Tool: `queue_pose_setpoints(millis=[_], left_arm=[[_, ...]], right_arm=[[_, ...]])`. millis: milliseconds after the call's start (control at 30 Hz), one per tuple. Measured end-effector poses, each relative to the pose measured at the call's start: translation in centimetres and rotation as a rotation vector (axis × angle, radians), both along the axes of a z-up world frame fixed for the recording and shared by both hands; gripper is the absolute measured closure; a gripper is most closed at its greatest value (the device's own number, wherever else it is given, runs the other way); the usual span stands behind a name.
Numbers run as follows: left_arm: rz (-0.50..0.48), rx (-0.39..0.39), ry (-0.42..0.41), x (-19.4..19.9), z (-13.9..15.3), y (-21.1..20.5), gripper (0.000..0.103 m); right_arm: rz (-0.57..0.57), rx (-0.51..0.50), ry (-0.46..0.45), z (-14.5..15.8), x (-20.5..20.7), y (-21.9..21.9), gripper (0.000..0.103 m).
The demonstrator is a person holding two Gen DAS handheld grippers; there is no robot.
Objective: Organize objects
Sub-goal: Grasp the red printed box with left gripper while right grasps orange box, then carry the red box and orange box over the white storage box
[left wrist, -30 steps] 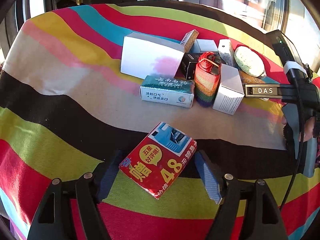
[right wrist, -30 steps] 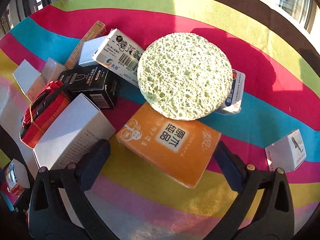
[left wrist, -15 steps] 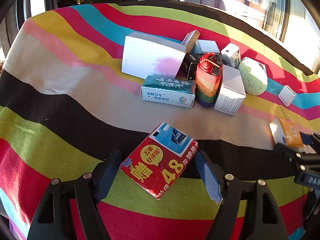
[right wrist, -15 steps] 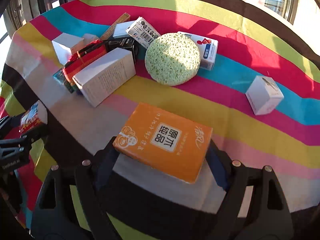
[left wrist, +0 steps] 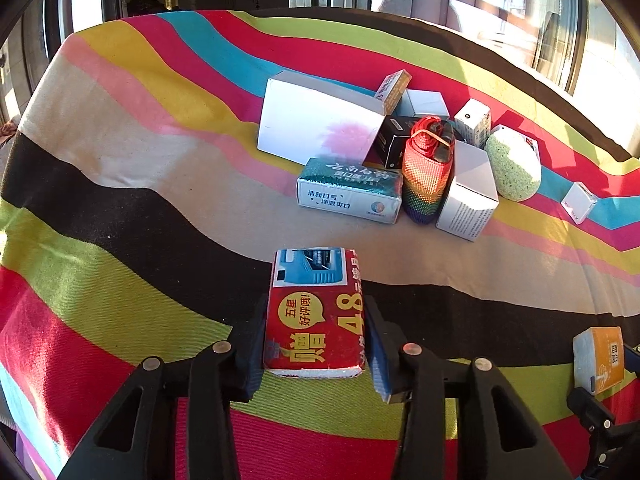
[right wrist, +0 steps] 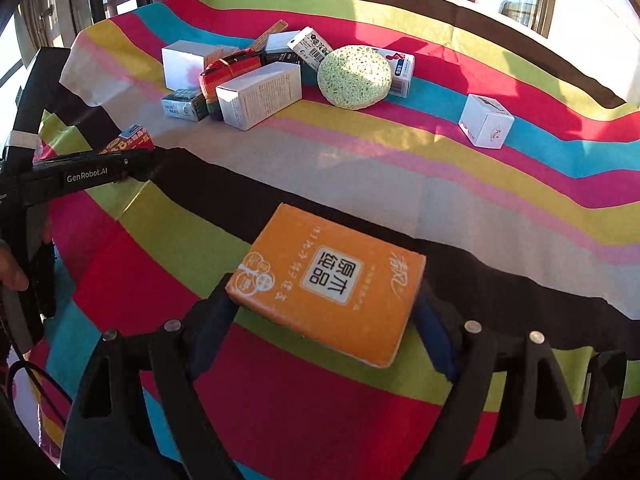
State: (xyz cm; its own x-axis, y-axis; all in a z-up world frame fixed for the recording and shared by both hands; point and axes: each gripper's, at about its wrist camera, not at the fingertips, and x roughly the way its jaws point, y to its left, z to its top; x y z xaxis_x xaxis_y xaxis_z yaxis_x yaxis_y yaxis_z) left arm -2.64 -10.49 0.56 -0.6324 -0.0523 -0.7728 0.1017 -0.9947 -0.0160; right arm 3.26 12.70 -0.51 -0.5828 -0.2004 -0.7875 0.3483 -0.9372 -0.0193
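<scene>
Two packs are in hand, so the sorting looks barely begun. The left gripper (left wrist: 316, 340) has just been closing and now has its pads pressed on both sides of the red pack (left wrist: 316, 316), which sits on the striped cloth of the bench (left wrist: 120, 184) near the front edge. The right gripper (right wrist: 320, 320) clasps the orange tissue pack (right wrist: 328, 280) by its short ends, over the front stripes, well apart from the pile. Both packs are in the near zone; whether that is their final spot I cannot tell.

Left to sort, by my reckoning, is the whole heap at the back: a large white box (left wrist: 320, 124), a green toothpaste box (left wrist: 348, 196), a rainbow strap roll (left wrist: 426, 172), a white carton (left wrist: 468, 196) and a green sponge (left wrist: 514, 164), all touching or leaning on each other. A small white cube (right wrist: 486, 120) lies alone to the right. Nothing stands between either gripper and the open cloth ahead.
</scene>
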Motion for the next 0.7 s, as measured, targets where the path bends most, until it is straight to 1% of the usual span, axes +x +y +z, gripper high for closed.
queue_pose_setpoints(millis=[133, 233, 367, 433, 600, 700], left_arm=[[0.004, 0.005, 0.004, 0.2, 0.0, -0.1, 0.06], [0.025, 0.002, -0.002, 1.0, 0.1, -0.1, 0.06], [0.057, 0.081, 0.002, 4.0, 0.4, 0.2, 0.06], [0.055, 0.094, 0.008, 5.6, 0.6, 0.8, 0.06], [0.011, 0.0, 0.006, 8.7, 1.1, 3.2, 0.06], [-0.003, -0.029, 0.0, 10.0, 1.3, 3.9, 0.06]], right_arm=[[-0.002, -0.003, 0.0, 0.1, 0.0, 0.2, 0.018], [-0.002, -0.003, 0.0, 0.0, 0.0, 0.2, 0.018], [-0.001, -0.003, 0.0, 0.1, 0.0, 0.2, 0.018], [-0.001, -0.003, 0.0, 0.1, 0.0, 0.2, 0.017], [-0.001, -0.003, 0.0, 0.1, 0.0, 0.2, 0.017], [-0.001, -0.003, 0.0, 0.1, 0.0, 0.2, 0.018]])
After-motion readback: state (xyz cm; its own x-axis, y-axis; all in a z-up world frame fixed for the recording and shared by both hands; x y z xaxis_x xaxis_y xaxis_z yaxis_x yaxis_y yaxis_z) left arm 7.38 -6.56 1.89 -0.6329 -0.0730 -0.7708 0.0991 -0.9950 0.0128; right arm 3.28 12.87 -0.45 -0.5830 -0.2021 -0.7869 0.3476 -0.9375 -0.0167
